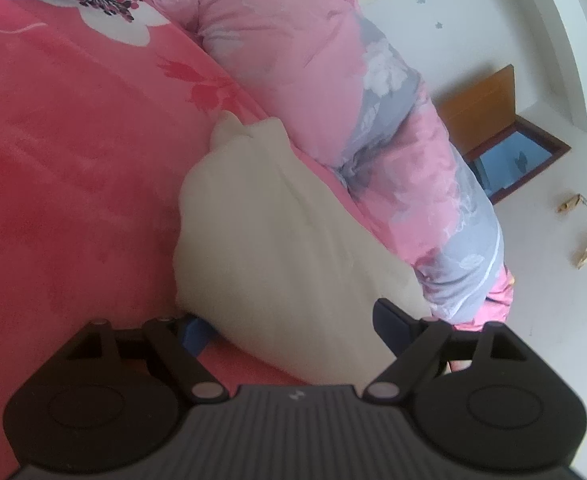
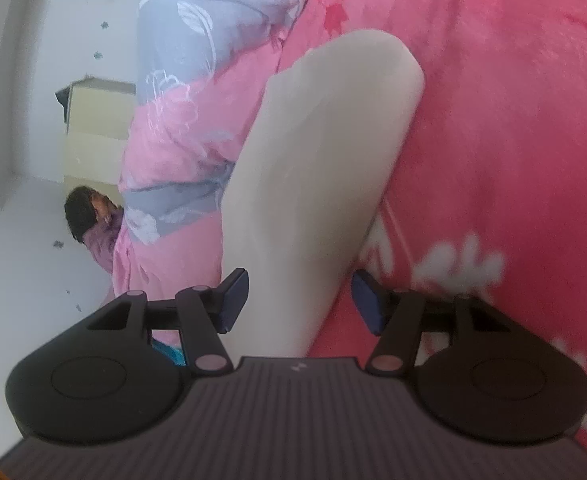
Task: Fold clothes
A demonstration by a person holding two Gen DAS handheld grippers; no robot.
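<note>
Cream garment (image 1: 277, 240) on pink bed (image 1: 73, 160), already a compact folded bundle lying beside rolled quilt (image 1: 333, 80). Left claw (image 1: 289, 328) wide, straddling near end, no grip seen. Right claw (image 2: 299, 300) half-wide around other end, pads apart from cloth. Likely final fold or tidy left. Open bed opposite quilt; quilt crowds one edge.

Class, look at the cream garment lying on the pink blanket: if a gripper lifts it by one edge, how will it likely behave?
The cream garment would probably droop, since it lies in soft folds and rounded edges. It looks light for its size. On the fuzzy pink blanket it would likely drag rather than slide.
</note>
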